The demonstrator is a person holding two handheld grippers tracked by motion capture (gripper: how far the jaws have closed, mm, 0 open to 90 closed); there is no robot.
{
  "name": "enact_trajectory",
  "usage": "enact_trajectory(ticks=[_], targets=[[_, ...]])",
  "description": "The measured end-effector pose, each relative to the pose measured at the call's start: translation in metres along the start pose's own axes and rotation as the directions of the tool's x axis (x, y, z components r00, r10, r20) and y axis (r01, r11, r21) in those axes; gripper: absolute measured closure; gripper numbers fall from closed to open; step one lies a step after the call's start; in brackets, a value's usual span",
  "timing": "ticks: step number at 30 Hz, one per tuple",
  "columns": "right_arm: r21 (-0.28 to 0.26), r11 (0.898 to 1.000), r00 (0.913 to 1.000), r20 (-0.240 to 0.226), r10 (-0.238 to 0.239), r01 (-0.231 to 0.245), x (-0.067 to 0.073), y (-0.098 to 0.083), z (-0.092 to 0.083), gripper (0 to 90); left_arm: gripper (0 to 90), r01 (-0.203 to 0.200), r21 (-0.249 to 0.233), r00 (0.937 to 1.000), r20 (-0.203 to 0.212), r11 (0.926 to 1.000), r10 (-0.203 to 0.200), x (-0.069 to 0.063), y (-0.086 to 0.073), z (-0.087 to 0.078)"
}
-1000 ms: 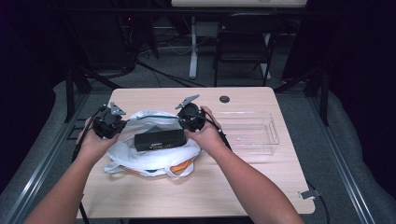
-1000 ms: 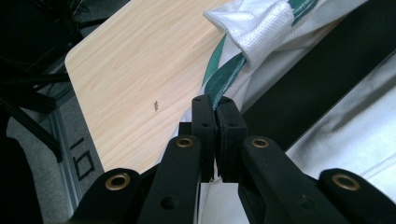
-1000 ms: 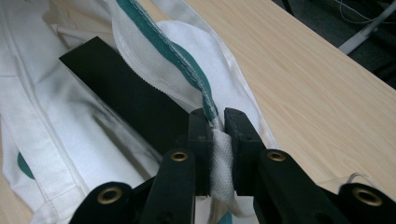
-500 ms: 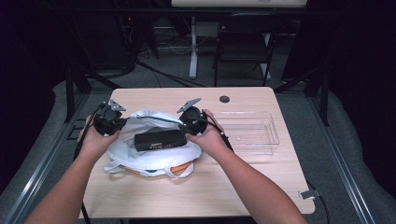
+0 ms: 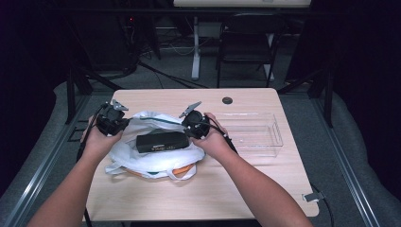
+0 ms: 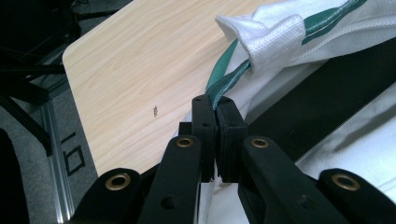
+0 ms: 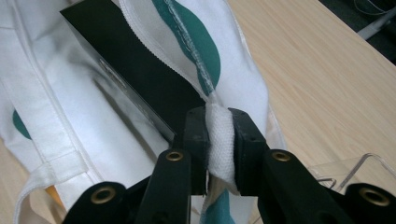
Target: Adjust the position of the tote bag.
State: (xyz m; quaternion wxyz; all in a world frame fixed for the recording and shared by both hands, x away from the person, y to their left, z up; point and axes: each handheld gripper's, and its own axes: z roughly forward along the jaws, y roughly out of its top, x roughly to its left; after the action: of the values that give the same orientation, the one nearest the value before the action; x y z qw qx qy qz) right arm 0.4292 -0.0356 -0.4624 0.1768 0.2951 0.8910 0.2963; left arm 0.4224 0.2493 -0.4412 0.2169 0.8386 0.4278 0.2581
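**White bag pinched at both rims**

White woven bag [image 5: 151, 156] lies on the worktop [image 5: 265, 189], black box [image 5: 161, 141] in its mouth. My left hand-held gripper [image 6: 215, 109] is clamped on the green-trimmed edge. My right hand-held gripper [image 7: 219, 126] has just been closing, pads now squeezing the bunched rim. Clear tray [image 5: 255, 135] just beside.
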Motion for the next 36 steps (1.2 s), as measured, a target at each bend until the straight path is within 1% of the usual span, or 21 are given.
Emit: enact_trajectory(ticks=[2, 3, 4, 6, 7, 8, 9, 10, 11, 13, 14, 15, 16, 17, 21, 27, 29, 32, 36], targets=[[0.003, 1.000, 1.0000, 0.007, -0.004, 0.004, 0.000, 0.001, 0.001, 80.3, 88.5, 0.001, -0.001, 1.0000, -0.001, 1.0000, -0.001, 0.000, 0.000, 0.000], [-0.002, 1.000, 0.9997, 0.023, -0.003, 0.003, 0.000, 0.001, 0.001, 80.8, 88.5, 0.001, 0.000, 1.0000, 0.004, 1.0000, -0.001, 0.000, 0.000, 0.001], [-0.002, 1.000, 0.9997, 0.023, -0.003, 0.003, 0.000, 0.001, 0.001, 80.8, 88.5, 0.001, 0.000, 1.0000, 0.004, 1.0000, -0.001, 0.000, 0.000, 0.001], [-0.007, 1.000, 0.9986, 0.052, -0.012, 0.012, 0.001, 0.002, 0.001, 81.1, 88.5, 0.003, 0.000, 1.0000, 0.001, 1.0000, -0.003, 0.000, 0.000, 0.002], [-0.007, 1.000, 0.9986, 0.052, -0.012, 0.012, 0.001, 0.002, 0.001, 81.1, 88.5, 0.002, 0.001, 1.0000, 0.001, 1.0000, -0.002, 0.000, 0.000, 0.002], [-0.008, 1.000, 0.9960, 0.087, -0.021, 0.022, 0.002, 0.003, 0.001, 81.3, 88.5, 0.001, 0.001, 1.0000, 0.002, 1.0000, -0.001, 0.000, 0.000, 0.003], [-0.019, 1.000, 0.9949, 0.099, -0.014, 0.016, 0.003, 0.003, 0.002, 81.4, 88.5, 0.002, 0.002, 1.0000, -0.001, 1.0000, -0.002, -0.001, 0.000, 0.003], [-0.019, 1.000, 0.9949, 0.099, -0.014, 0.016, 0.003, 0.003, 0.002, 81.4, 88.5, 0.000, 0.003, 1.0000, -0.006, 1.0000, 0.000, -0.001, 0.000, 0.003], [-0.012, 1.000, 0.9938, 0.109, -0.019, 0.021, 0.003, 0.004, 0.002, 81.4, 88.5, 0.001, 0.003, 1.0000, -0.005, 1.0000, -0.001, -0.001, 0.000, 0.004], [-0.021, 1.000, 0.9910, 0.134, -0.010, 0.013, 0.004, 0.005, 0.005, 81.4, 88.5, 0.000, 0.007, 1.0000, -0.001, 1.0000, 0.000, -0.001, 0.000, 0.005], [-0.021, 1.000, 0.9910, 0.134, -0.010, 0.013, 0.004, 0.005, 0.005, 81.4, 88.5, 0.000, 0.007, 1.0000, -0.001, 1.0000, 0.000, -0.001, 0.000, 0.005], [-0.023, 1.000, 0.9897, 0.143, -0.007, 0.010, 0.003, 0.005, 0.006, 81.5, 88.5, 0.002, 0.005, 1.0000, -0.006, 1.0000, -0.002, -0.002, 0.000, 0.007], [-0.014, 1.000, 0.9893, 0.145, -0.011, 0.013, 0.003, 0.005, 0.006, 81.5, 88.5, 0.002, 0.005, 1.0000, -0.006, 1.0000, -0.002, -0.002, 0.000, 0.007], [-0.023, 1.000, 0.9887, 0.150, -0.002, 0.006, 0.002, 0.005, 0.007, 81.5, 88.5, 0.000, 0.007, 1.0000, -0.005, 1.0000, 0.000, -0.002, 0.001, 0.008], [-0.019, 1.000, 0.9878, 0.156, -0.002, 0.005, 0.001, 0.005, 0.009, 81.5, 88.5, 0.003, 0.009, 1.0000, -0.005, 1.0000, -0.003, -0.003, 0.001, 0.010], [-0.021, 1.000, 0.9850, 0.172, 0.014, -0.010, -0.004, 0.006, 0.013, 81.6, 88.5, -0.005, 0.014, 1.0000, -0.008, 0.9999, 0.005, -0.005, 0.002, 0.013], [-0.013, 1.000, 0.9843, 0.176, 0.013, -0.011, -0.005, 0.006, 0.013, 81.6, 88.5, -0.009, 0.016, 1.0000, -0.004, 0.9998, 0.009, -0.005, 0.002, 0.014], [-0.027, 0.999, 0.9829, 0.182, 0.027, -0.022, -0.006, 0.005, 0.016, 81.6, 88.5, -0.010, 0.019, 0.9999, -0.002, 0.9998, 0.010, -0.005, 0.002, 0.015], [-0.005, 1.000, 0.9805, 0.194, 0.027, -0.027, -0.008, 0.007, 0.019, 81.6, 88.5, -0.008, 0.016, 0.9999, -0.008, 0.9998, 0.008, -0.006, 0.002, 0.017]])
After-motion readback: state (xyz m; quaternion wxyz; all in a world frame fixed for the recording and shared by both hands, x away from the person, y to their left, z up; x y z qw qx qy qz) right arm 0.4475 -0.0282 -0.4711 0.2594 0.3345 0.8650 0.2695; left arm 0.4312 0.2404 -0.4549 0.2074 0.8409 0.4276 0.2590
